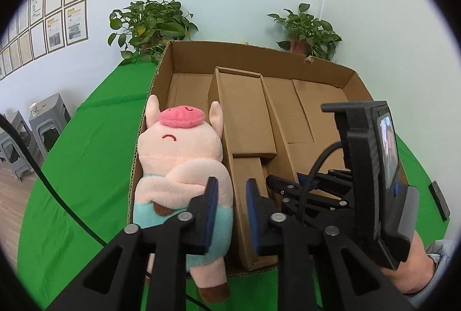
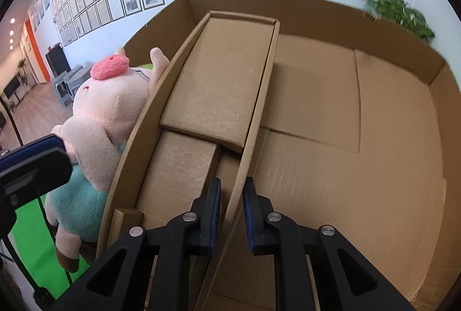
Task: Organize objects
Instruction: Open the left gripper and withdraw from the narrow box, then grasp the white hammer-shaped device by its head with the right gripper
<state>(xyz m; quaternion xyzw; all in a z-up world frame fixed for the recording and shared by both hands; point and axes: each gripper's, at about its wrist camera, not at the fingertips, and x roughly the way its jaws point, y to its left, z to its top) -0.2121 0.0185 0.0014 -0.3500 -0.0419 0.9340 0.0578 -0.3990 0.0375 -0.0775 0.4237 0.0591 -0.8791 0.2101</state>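
A pink plush pig [image 1: 184, 167] in teal trousers lies face up along the left wall of a large open cardboard box [image 1: 259, 54], one leg hanging over the front rim. To its right, a narrow inner cardboard tray [image 1: 245, 115] holds folded flaps. My left gripper [image 1: 232, 210] hovers open over the pig's right flank, its left finger in front of the plush and the pads not pressing it. My right gripper [image 2: 232, 210] straddles the tray's thin right wall [image 2: 259, 98] with slim gaps on both sides. The pig [image 2: 109, 109] shows at the left of the right wrist view.
The box sits on a green-covered table [image 1: 86, 167]. Two potted plants [image 1: 149, 23] [image 1: 308, 31] stand behind it against the wall. Grey stools [image 1: 49, 121] stand off the table's left side. A person's hand [image 1: 409, 267] holds the right gripper's body [image 1: 371, 167] at the box's right.
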